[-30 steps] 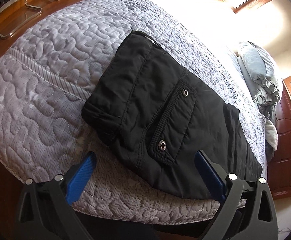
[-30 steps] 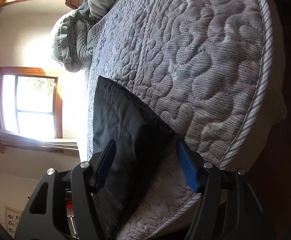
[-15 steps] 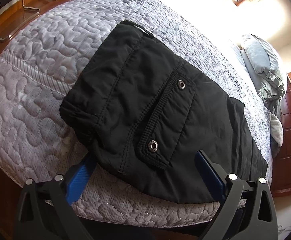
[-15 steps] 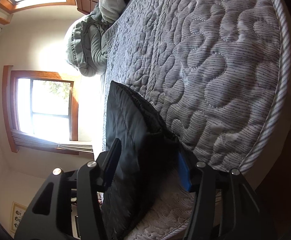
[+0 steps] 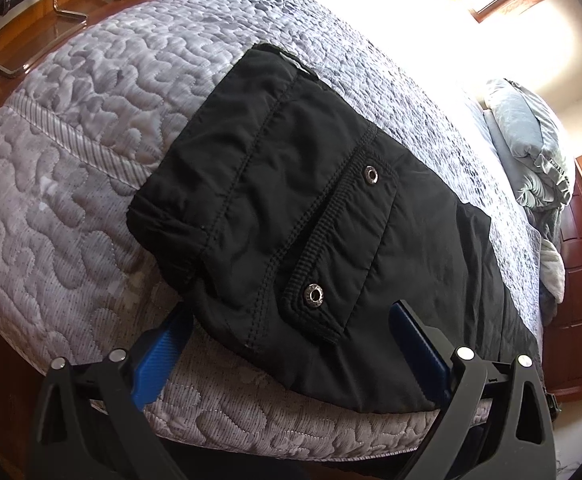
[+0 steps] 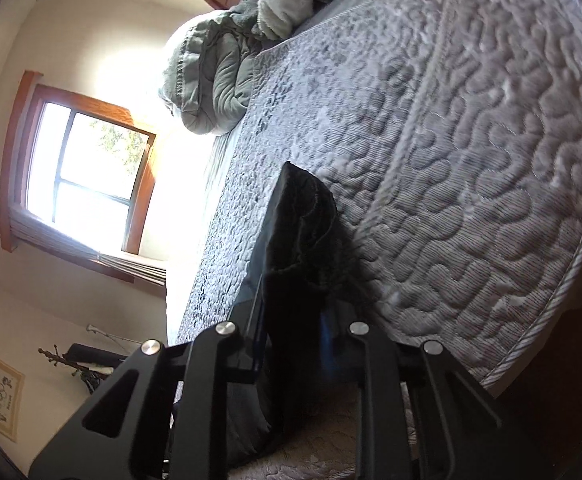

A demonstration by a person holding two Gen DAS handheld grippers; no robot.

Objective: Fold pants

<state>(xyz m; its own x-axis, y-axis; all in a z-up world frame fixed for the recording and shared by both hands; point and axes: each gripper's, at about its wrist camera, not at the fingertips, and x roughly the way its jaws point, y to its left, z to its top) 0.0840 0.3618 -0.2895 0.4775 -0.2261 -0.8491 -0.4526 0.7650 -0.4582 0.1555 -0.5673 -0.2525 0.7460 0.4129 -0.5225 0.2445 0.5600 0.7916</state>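
1. Our left gripper gapes wide at the mattress's near edge, its blue fingers either side of the pants' near edge and gripping nothing.
2. Our right gripper has closed in on a bunched fold of the pants.
3. The black pants lie folded by the mattress's near edge, snap pocket up.
4. The mattress is grey and quilted in squiggles.
5. A rumpled grey duvet sits at its far end, with a wood-framed window beyond.

Bare quilt flanks the pants; bedding heap blocks the head.
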